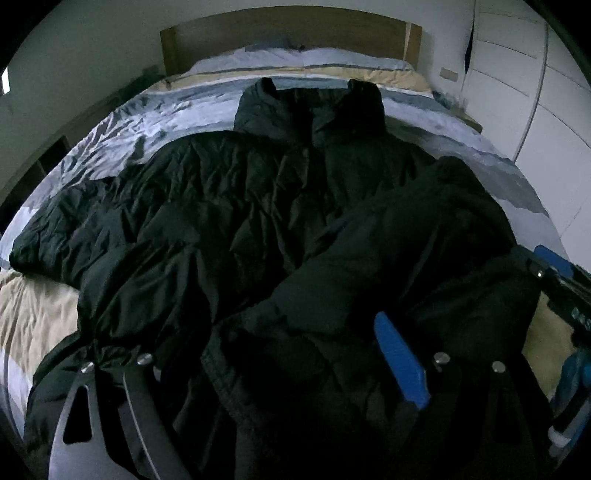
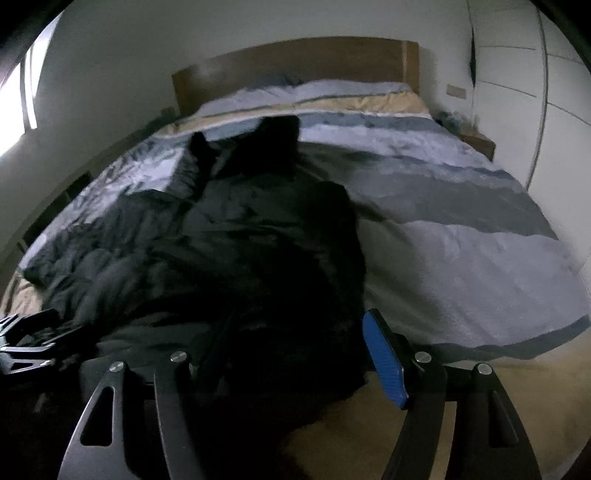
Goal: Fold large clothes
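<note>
Black puffer coat [image 1: 229, 206] on striped duvet [image 2: 461, 229], no legible labels.

The jacket [image 1: 236, 221] is spread on the bed [image 1: 110, 122] at frame centre; the headboard [image 1: 288, 33] is located behind, at top.

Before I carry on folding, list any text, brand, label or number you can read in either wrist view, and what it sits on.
None readable in either view.
Black puffer jacket: no logo or tag visible; too dark to rule out.
Small beige plate on the white wall: blurred, no lettering legible.
Blue gripper pads: ribbed, no print.
Striped grey, white and beige bed cover: pattern only.
</note>
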